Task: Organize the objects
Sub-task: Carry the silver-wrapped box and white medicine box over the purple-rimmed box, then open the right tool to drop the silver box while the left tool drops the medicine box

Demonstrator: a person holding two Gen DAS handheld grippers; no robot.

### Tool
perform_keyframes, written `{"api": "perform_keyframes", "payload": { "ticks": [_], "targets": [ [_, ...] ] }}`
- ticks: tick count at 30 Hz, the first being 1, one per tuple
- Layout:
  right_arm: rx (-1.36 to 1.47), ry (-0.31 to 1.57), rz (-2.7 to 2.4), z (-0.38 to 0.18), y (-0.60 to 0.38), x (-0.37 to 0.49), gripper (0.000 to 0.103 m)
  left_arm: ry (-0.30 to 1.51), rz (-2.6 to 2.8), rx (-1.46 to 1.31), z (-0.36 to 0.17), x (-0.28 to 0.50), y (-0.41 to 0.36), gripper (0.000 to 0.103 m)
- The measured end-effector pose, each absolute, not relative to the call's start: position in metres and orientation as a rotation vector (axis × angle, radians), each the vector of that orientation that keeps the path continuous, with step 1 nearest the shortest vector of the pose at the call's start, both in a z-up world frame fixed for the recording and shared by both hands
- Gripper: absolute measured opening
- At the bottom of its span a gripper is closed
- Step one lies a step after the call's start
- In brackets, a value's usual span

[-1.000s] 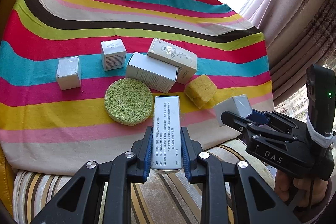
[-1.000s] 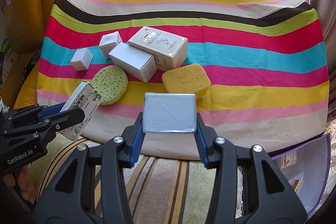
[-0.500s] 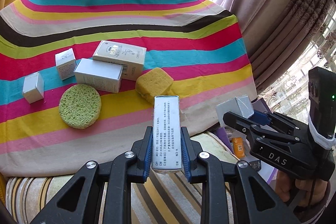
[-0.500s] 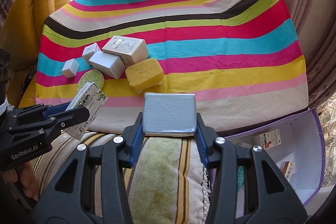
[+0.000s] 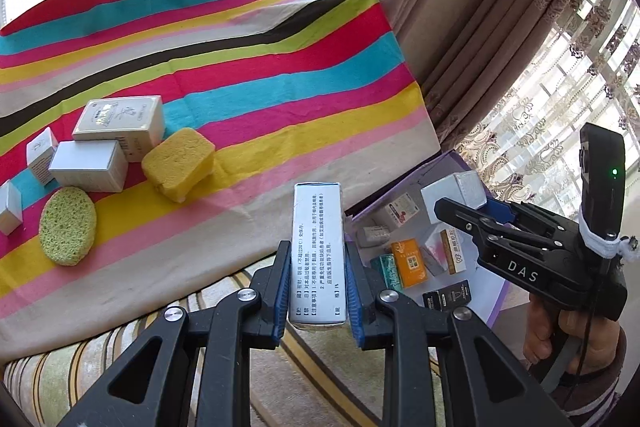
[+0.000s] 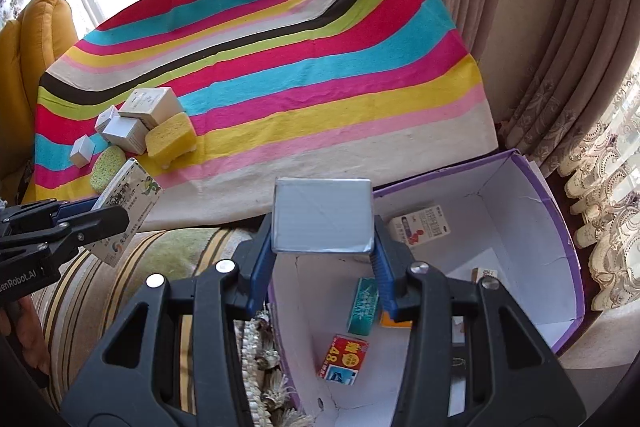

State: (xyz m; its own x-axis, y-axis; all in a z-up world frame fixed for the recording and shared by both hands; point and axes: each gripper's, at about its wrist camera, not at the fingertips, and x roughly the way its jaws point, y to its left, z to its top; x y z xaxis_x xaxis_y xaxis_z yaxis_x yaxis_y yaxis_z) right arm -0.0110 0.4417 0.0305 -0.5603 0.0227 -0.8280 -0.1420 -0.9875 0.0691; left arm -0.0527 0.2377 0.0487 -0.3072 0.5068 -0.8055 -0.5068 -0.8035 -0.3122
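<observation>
My left gripper (image 5: 318, 259) is shut on a tall white medicine box (image 5: 318, 251) with printed text, held in the air past the table's front edge; it also shows in the right wrist view (image 6: 126, 211). My right gripper (image 6: 324, 247) is shut on a silver box (image 6: 323, 215), held over the near left corner of a purple storage box (image 6: 560, 227) with a white inside. That silver box also shows in the left wrist view (image 5: 456, 193). Several small packets (image 6: 344, 353) lie in the storage box.
A striped cloth (image 5: 240, 75) covers the table. On its left lie a yellow sponge (image 5: 178, 163), a round green sponge (image 5: 68, 225), and several white and silver boxes (image 5: 90, 165). Curtains (image 6: 540, 27) hang on the right. A striped cushion (image 6: 132, 267) lies below.
Both grippers have swung right with their boxes, away from the table. The purple storage box has come into view, now under the right gripper.
</observation>
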Motion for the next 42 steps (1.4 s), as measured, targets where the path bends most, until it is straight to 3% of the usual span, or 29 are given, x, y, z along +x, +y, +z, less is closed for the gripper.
{"api": "perform_keyframes", "payload": {
  "ticks": [23, 27, 31, 42],
  "targets": [
    [-1.288, 0.166, 2.535, 0.027, 0.507, 0.010, 0.048, 0.106, 1.989, -1.321, 0.037, -0.041, 0.330, 0.026],
    [-1.279, 0.170, 2.530, 0.029, 0.509, 0.009, 0.049, 0.084, 1.976, -1.325, 0.036, -0.042, 0.331, 0.031],
    [-1.272, 0.175, 2.526, 0.030, 0.510, 0.009, 0.064, 0.061, 1.974, -1.326, 0.036, -0.042, 0.328, 0.039],
    [-1.274, 0.153, 2.544, 0.036, 0.502, 0.007, 0.066, 0.026, 1.993, -1.312, 0.041, -0.046, 0.315, 0.041]
  ]
}}
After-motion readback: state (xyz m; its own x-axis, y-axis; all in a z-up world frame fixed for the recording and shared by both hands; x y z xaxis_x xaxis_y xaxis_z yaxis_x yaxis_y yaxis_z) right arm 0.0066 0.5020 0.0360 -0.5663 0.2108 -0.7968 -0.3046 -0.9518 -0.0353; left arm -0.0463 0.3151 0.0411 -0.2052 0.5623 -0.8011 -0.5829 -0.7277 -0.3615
